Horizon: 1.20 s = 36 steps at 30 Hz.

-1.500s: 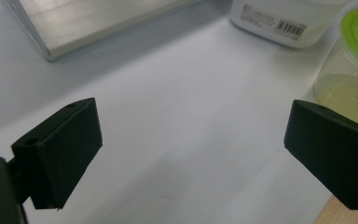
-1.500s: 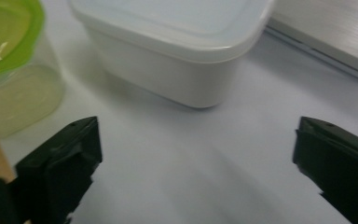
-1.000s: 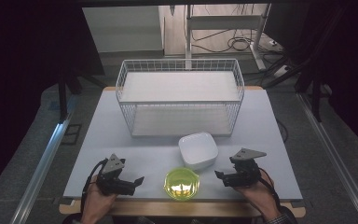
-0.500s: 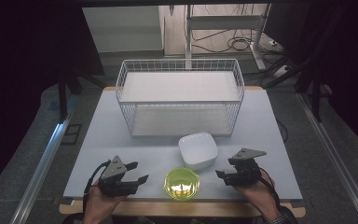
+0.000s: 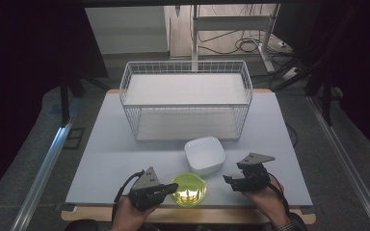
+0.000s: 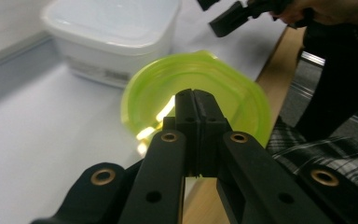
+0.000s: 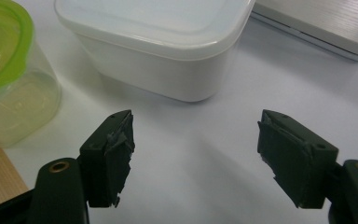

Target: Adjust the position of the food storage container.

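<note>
The left claw [image 6: 196, 100] has just closed, jaws meeting empty at the green container's [image 6: 196, 95] rim. The right claw [image 7: 193, 156] gapes empty over the table [image 7: 200, 154] near the white box [image 7: 154, 42].

Pale grey table [image 5: 106, 159] with a bare wooden strip along its near edge. On it, 3 things: a white wire basket [image 5: 187, 103] sitting toward the far side, a white lidded container [image 5: 204, 154] just in front of the basket, and a clear tub with a green lid [image 5: 189, 189] right at the near edge, close beside the white container.
</note>
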Each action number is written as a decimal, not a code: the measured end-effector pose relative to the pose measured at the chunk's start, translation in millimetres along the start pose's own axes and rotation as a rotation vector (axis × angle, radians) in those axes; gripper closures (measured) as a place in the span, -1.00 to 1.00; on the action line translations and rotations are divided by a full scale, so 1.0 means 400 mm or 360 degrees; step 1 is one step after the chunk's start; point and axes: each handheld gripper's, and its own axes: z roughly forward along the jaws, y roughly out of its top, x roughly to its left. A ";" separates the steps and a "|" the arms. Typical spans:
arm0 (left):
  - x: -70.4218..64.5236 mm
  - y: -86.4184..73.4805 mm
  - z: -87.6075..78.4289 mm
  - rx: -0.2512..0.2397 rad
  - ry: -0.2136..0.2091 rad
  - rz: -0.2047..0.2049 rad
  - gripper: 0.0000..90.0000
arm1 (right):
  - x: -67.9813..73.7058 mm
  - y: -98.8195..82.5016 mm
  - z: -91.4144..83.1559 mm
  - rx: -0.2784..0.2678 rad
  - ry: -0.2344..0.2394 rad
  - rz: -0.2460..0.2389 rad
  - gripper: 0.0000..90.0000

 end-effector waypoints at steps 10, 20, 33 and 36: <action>-0.076 0.056 0.100 0.0053 -0.0074 0.0084 1.00 | -0.001 -0.001 0.003 0.0013 -0.0021 -0.0017 -0.39; -0.107 0.086 0.167 0.0160 -0.0070 0.0135 1.00 | 0.000 -0.002 0.005 0.0030 -0.0026 -0.0030 -0.39; -0.075 0.071 0.145 0.0204 0.0014 0.0114 1.00 | 0.000 -0.003 0.006 0.0035 -0.0025 -0.0049 -0.40; -0.063 0.068 0.136 0.0203 0.0043 0.0101 1.00 | 0.000 -0.003 0.007 0.0034 -0.0023 -0.0051 -0.40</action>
